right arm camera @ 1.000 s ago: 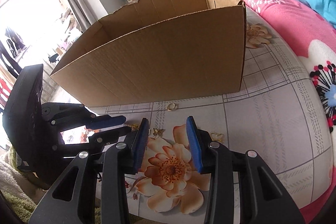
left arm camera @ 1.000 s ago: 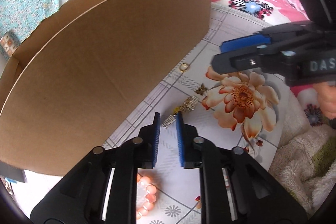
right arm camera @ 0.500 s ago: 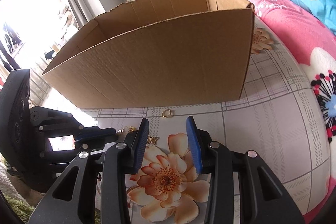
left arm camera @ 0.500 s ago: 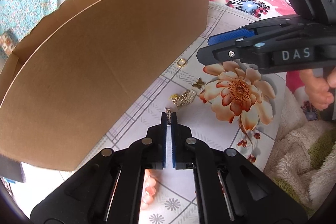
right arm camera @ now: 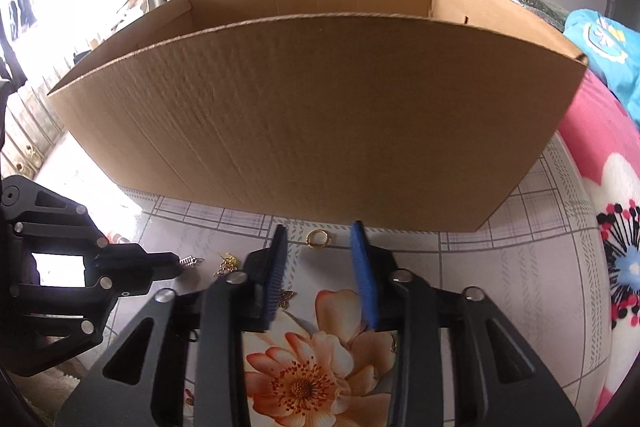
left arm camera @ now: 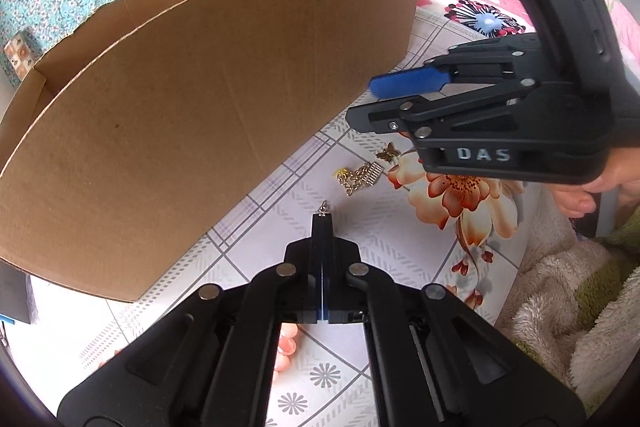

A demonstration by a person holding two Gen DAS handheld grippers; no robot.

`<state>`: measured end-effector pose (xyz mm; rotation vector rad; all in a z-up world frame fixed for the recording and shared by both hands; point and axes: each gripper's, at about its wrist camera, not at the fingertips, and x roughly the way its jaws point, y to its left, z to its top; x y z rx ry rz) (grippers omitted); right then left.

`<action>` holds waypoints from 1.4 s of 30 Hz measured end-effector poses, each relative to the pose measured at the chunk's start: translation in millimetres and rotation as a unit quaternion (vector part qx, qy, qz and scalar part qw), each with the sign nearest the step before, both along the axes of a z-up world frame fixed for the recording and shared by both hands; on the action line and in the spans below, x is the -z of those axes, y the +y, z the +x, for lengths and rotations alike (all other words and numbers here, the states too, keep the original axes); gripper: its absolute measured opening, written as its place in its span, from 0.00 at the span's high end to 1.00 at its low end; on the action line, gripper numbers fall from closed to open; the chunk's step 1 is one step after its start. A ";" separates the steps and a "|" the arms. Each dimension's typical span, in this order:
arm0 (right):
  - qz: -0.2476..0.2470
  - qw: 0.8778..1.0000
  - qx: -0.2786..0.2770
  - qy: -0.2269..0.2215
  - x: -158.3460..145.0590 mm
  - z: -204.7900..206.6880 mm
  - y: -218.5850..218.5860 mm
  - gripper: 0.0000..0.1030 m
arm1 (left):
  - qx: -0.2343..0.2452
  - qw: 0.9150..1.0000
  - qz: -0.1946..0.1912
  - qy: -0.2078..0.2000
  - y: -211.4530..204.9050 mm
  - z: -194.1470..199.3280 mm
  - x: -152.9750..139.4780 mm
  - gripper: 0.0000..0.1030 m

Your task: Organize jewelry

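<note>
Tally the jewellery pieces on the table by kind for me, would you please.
Gold ring: 1
Butterfly charm: 1
Gold chain cluster: 1
Silver pendant: 1
Pink bead bracelet: 1
Total: 5 visible

The silver pendant (left arm camera: 323, 207) shows only its loop end past the closed pads of the left gripper (left arm camera: 322, 223); the rest is hidden between them. Peach beads (left arm camera: 287, 343) at six o'clock of that view are mostly covered by the gripper's frame. In the right wrist view the butterfly charm (right arm camera: 286, 295) is half behind the left finger (right arm camera: 276, 275), and a small gold bit (right arm camera: 394, 345) peeks from behind the right one. The cardboard box (right arm camera: 320, 115) hides its own floor.
</note>
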<state>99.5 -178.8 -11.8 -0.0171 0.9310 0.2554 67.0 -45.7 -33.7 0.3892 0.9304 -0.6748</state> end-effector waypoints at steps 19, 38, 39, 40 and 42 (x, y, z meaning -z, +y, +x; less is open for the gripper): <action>0.011 1.000 0.018 0.011 1.5 -8.8 -13.2 0.90 | 0.010 1.000 -0.012 -0.007 -2.0 -4.4 -8.5 0.85; 0.043 0.998 0.043 0.013 3.6 -27.3 -27.2 0.90 | -0.018 0.999 0.021 0.024 -15.1 16.5 1.3 0.96; 0.044 0.998 0.043 0.012 3.5 -27.1 -26.9 0.90 | -0.016 0.999 0.024 0.020 -14.6 14.8 0.5 0.96; 0.045 0.998 0.044 0.012 3.4 -27.1 -26.9 0.90 | -0.013 0.999 0.024 0.016 -15.9 13.1 0.8 0.96; 0.047 0.998 0.045 0.011 3.5 -27.1 -27.5 0.90 | -0.011 1.000 0.023 0.014 -14.1 11.1 0.7 0.96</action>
